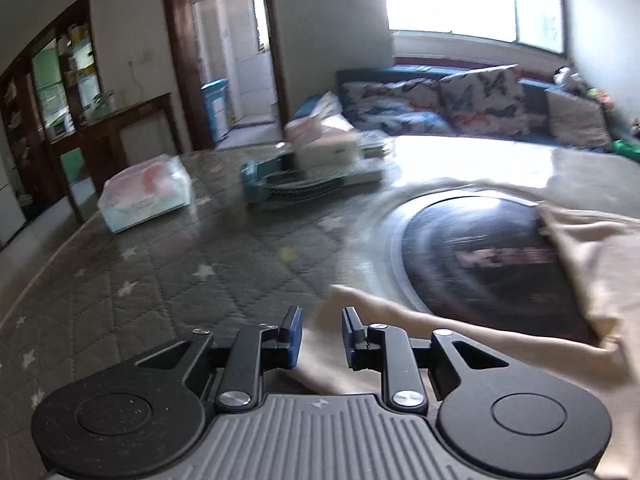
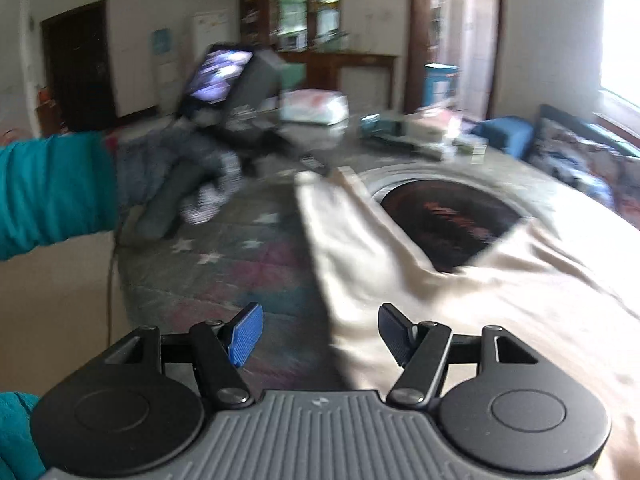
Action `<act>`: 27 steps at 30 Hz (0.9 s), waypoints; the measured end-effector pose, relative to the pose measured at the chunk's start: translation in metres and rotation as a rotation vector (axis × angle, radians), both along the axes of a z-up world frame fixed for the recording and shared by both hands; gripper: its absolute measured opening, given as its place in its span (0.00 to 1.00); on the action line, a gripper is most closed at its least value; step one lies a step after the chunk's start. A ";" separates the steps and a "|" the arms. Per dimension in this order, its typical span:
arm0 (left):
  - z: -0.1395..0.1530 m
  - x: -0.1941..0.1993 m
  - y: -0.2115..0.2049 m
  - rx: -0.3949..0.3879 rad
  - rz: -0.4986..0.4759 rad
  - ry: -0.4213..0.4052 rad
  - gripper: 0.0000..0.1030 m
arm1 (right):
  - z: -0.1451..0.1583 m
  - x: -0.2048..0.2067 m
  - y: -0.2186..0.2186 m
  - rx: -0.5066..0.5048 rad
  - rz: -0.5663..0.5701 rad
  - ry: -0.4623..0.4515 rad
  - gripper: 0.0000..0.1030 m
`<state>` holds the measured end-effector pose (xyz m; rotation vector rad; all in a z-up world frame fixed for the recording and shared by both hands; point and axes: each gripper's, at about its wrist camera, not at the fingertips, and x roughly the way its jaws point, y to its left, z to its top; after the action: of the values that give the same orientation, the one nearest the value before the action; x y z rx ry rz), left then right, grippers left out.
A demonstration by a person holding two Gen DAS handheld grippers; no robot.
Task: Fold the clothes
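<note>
A beige T-shirt (image 2: 460, 300) with a large dark round print (image 2: 448, 220) lies on the quilted star-pattern table cover, partly folded over the print. In the left wrist view the shirt (image 1: 592, 264) lies at the right, its print (image 1: 492, 260) showing, and a beige edge runs under my left gripper (image 1: 321, 336), which is open with nothing between its blue pads. My right gripper (image 2: 320, 334) is open wide, hovering over the shirt's left edge. The other hand-held gripper with its phone screen (image 2: 220, 76) shows at the upper left.
A tissue pack (image 1: 146, 196) lies on the table (image 1: 168, 280), with a stack of boxes and books (image 1: 320, 160) behind it. A sofa with patterned cushions (image 1: 460, 100) stands past the table. A teal-sleeved arm (image 2: 52, 188) reaches in at the left.
</note>
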<state>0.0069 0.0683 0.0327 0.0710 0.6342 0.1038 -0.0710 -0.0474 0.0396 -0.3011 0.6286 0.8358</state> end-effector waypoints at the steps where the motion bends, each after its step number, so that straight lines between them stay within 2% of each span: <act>1: 0.001 -0.006 -0.007 -0.013 -0.019 -0.005 0.23 | 0.002 0.000 -0.012 0.005 -0.034 -0.001 0.62; 7: 0.009 -0.038 -0.063 -0.065 -0.175 -0.026 0.23 | 0.007 0.004 -0.098 0.032 -0.278 0.028 0.55; 9: 0.011 -0.046 -0.085 -0.079 -0.238 -0.028 0.23 | 0.006 0.006 -0.125 0.026 -0.352 0.033 0.48; 12: 0.014 -0.054 -0.122 -0.096 -0.346 -0.025 0.23 | 0.000 0.008 -0.152 -0.034 -0.418 0.007 0.45; 15: 0.014 -0.063 -0.159 -0.096 -0.455 -0.034 0.23 | -0.009 0.007 -0.166 -0.071 -0.422 0.010 0.43; 23: -0.002 -0.079 -0.231 -0.072 -0.646 0.002 0.23 | -0.029 -0.012 -0.174 -0.151 -0.359 0.024 0.43; 27: -0.007 -0.093 -0.253 -0.054 -0.744 0.012 0.23 | -0.018 -0.009 -0.191 -0.105 -0.402 0.027 0.43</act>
<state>-0.0864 -0.1848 0.0256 0.2504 0.5881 -0.6323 -0.0802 -0.2380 0.0215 -0.2472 0.7303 0.4230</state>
